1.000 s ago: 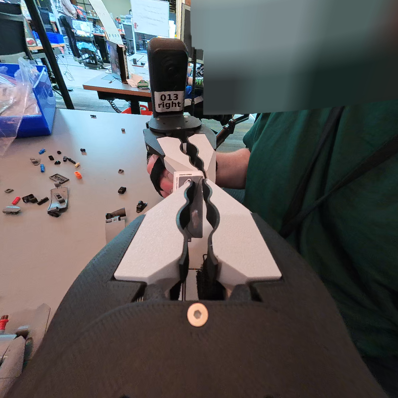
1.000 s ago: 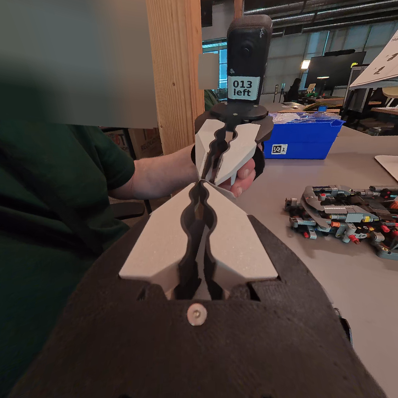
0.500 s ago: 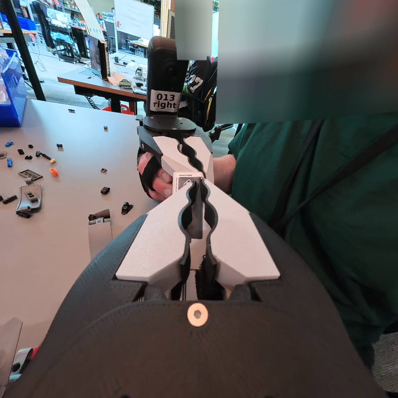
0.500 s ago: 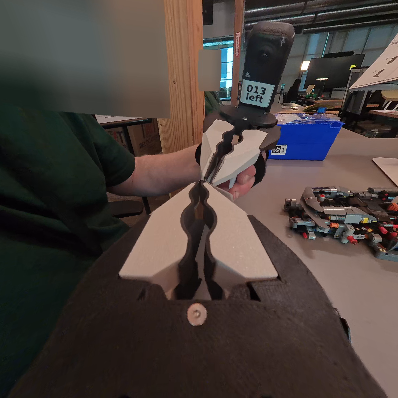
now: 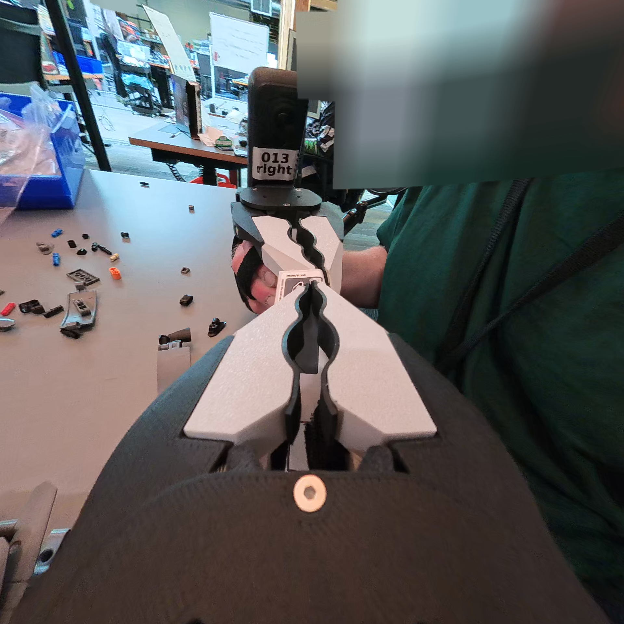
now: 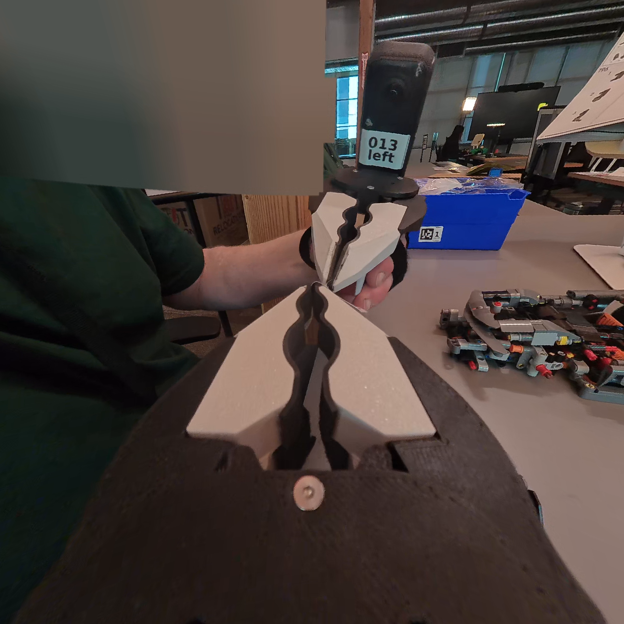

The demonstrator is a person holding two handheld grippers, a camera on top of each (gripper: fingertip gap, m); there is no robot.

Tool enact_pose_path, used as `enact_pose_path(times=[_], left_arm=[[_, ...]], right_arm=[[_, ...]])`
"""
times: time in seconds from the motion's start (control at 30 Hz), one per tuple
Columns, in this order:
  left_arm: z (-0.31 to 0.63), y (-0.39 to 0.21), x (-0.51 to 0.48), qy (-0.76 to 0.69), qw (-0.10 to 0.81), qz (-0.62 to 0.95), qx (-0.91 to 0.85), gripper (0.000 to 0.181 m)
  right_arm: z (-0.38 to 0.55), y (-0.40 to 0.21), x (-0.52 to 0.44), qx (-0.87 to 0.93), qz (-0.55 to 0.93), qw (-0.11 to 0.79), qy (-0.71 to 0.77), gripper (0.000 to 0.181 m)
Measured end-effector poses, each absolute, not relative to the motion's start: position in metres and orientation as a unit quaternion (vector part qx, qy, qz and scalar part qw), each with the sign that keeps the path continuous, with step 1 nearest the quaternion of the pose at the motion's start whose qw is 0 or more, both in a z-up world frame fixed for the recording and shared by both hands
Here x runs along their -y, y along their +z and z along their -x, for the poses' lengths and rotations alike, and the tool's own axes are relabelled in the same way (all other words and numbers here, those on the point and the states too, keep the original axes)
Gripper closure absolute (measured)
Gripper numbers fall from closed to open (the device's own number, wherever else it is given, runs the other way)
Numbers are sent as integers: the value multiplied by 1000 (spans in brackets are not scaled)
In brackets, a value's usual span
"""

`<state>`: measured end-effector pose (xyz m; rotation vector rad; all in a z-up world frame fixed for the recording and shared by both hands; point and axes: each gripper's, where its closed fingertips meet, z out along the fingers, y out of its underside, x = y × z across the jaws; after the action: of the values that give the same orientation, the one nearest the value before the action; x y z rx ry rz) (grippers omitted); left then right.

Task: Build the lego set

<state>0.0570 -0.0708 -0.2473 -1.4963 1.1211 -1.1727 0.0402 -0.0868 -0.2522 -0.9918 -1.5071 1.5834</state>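
My left gripper (image 5: 312, 287) is shut on a dark flat piece (image 5: 309, 344) that stands on edge between its fingers. My right gripper (image 6: 314, 287) is shut on a thin white sticker sheet (image 6: 312, 327), seen edge-on. The two grippers meet tip to tip in the air in front of the person's green shirt. In the left wrist view the sheet's printed corner (image 5: 293, 285) shows at the right gripper's (image 5: 320, 280) tips. In the right wrist view the left gripper (image 6: 332, 287) is tilted. The part-built lego model (image 6: 540, 341) lies on the grey table to the right.
Several loose lego parts (image 5: 81, 270) are scattered on the table at the left, with a grey curved panel (image 5: 79, 307) and a grey flat panel (image 5: 174, 358) nearer. A blue bin (image 5: 40, 162) stands at the back; it also shows in the right wrist view (image 6: 472, 216). The part-built lego model (image 6: 540, 341) is about equally far from each gripper, around 20 cm.
Both grippers stay shut and tip to tip. The left wrist view swung right and back again. In the right wrist view the left gripper has tilted a little to the right.
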Motion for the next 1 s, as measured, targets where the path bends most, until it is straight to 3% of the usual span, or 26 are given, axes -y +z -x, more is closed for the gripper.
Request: enact_pose_path(times=[1.0], left_arm=[[11,-205,39,-432,624,600,-254,181]], right_arm=[[-31,-259,50,524,465,359,616,181]])
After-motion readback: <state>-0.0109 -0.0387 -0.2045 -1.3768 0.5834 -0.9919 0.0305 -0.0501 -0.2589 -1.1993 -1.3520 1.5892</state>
